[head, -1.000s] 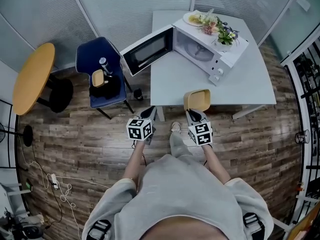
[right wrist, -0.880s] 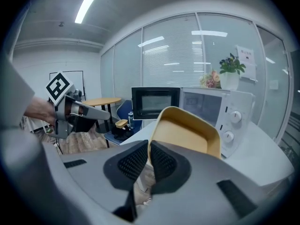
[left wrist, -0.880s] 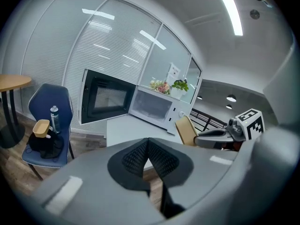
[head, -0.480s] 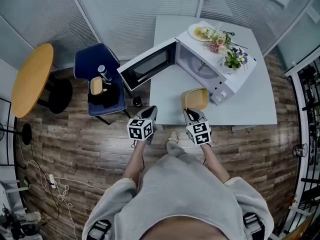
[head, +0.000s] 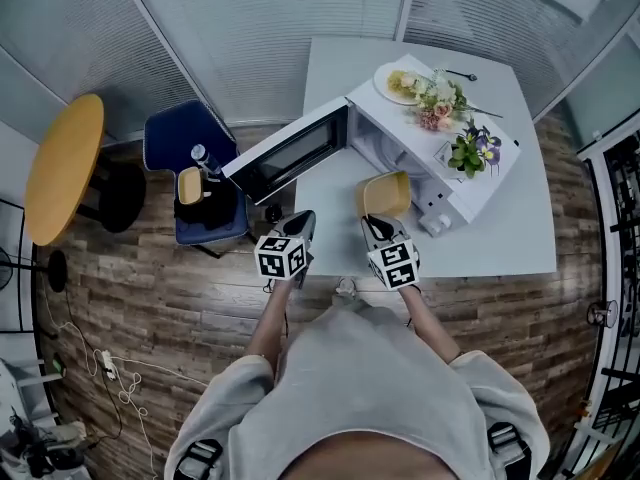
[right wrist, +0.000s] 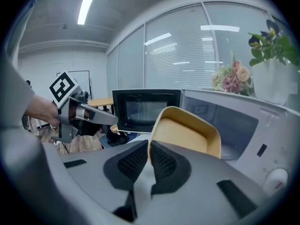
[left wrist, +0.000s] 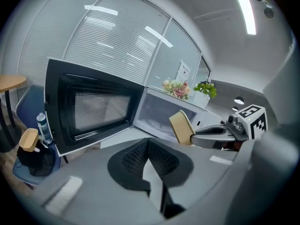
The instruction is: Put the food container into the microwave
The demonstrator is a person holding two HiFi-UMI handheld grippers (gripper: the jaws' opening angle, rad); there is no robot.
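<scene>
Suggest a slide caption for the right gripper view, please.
At the open microwave, the right tool grips the yellow food container by its rim.

The food container (head: 388, 194) looks like matt yellow plastic, the microwave (head: 476, 188) smooth glossy white with a dark, shiny glass door (head: 285, 156), on a smooth pale table (head: 500, 243) above the wood-grain plank floor (head: 150, 298) at lower left.

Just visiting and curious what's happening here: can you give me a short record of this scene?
Setting: microwave on white table
Microwave door: open
Right gripper: shut on food container's rim
Left gripper: shut, empty
Container position: in front of the cavity, not yet inside
Atop microwave: flowers, plate
</scene>
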